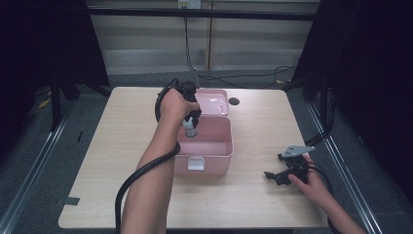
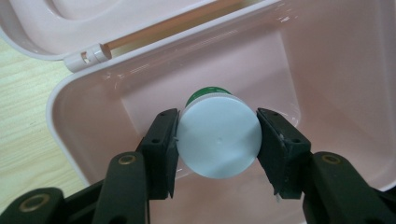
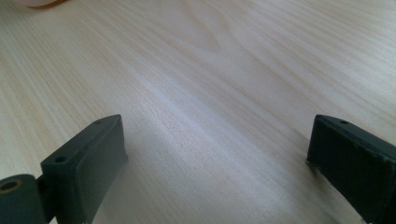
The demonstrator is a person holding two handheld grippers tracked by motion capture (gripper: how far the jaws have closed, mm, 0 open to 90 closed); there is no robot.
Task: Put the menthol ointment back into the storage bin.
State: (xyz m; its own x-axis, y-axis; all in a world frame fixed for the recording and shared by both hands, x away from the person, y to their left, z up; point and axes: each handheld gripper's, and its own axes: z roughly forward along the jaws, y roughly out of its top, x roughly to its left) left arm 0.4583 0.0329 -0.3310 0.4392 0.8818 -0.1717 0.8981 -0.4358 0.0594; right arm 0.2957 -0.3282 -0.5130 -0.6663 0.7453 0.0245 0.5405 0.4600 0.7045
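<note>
Left gripper view has the left gripper [image 2: 218, 140] at frame centre, its two black jaws clenched on the white cap of a small bottle [image 2: 218, 138] with a green band, held over the inside of an open pink box [image 2: 327, 56] whose lid [image 2: 93, 18] lies back at the upper left. High view places that box [image 1: 204, 146] in the middle of the frame on the wooden table [image 1: 122, 126]. The right gripper [image 1: 278, 168] sits at the lower right, well apart from the box, jaws spread wide over bare wood.
</note>
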